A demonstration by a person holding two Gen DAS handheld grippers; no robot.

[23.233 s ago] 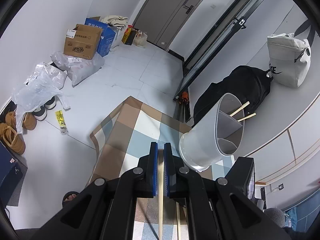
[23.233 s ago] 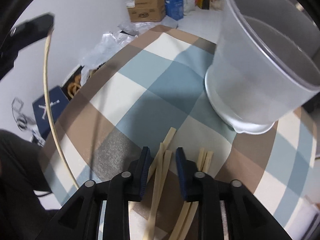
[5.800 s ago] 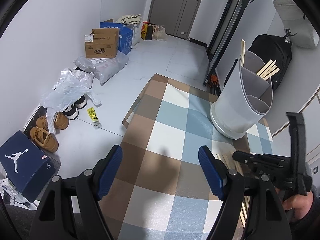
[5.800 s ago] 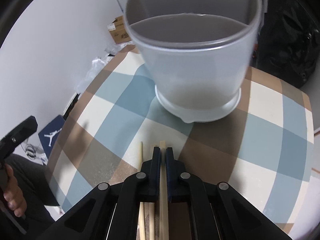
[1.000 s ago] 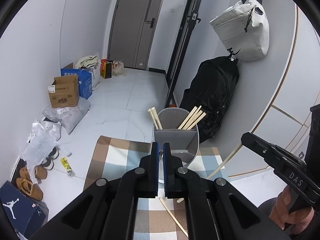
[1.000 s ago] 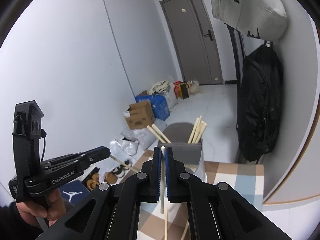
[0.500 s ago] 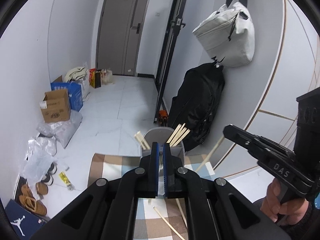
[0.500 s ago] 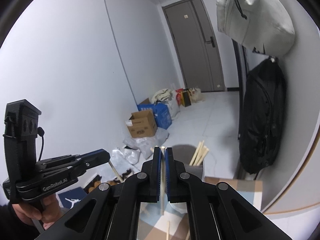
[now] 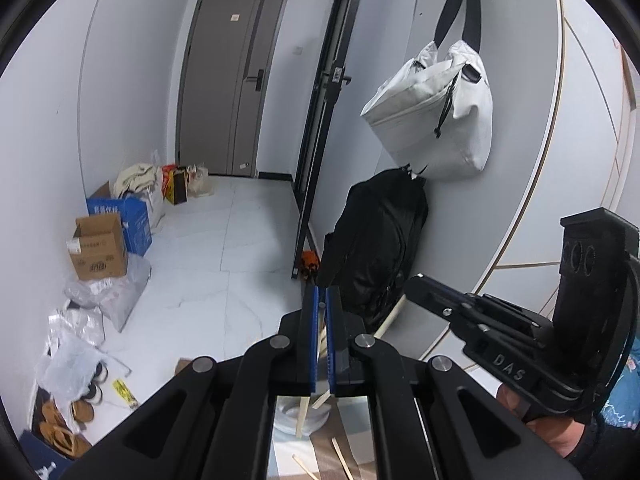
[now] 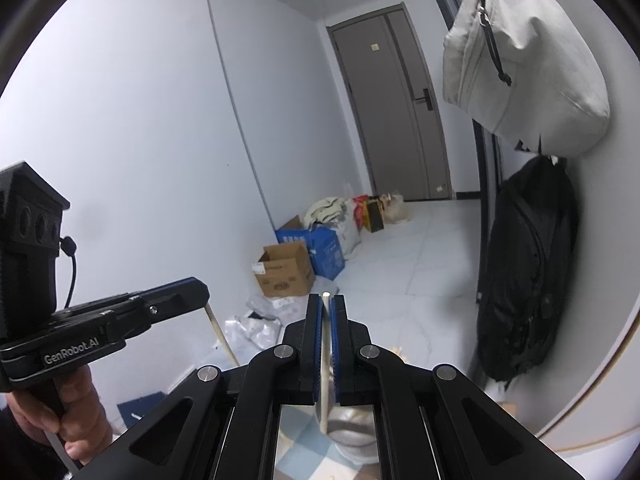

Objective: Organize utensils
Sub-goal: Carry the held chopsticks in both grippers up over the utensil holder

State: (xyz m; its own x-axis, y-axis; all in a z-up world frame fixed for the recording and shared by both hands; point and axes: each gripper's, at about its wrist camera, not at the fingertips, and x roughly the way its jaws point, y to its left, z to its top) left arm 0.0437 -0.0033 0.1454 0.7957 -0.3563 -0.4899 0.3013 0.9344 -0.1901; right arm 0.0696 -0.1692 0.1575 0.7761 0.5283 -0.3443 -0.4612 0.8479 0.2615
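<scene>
Right wrist view: a wooden chopstick [image 10: 325, 364] is sitting clamped between the right gripper [image 10: 326, 304] pads, hanging above the grey utensil holder [image 10: 352, 436] on the checked cloth [image 10: 296, 468]. The left gripper [image 9: 320, 300] is likewise pinching a chopstick [image 9: 306, 408], its lower end over the holder's base [image 9: 300, 416]. Two loose chopsticks [image 9: 340, 454] are lying on the cloth. A black backpack [image 9: 376, 240] is leaning against the wall.

Black gripper [image 9: 319, 296], blue pads [image 9: 314, 336], silver screws.
</scene>
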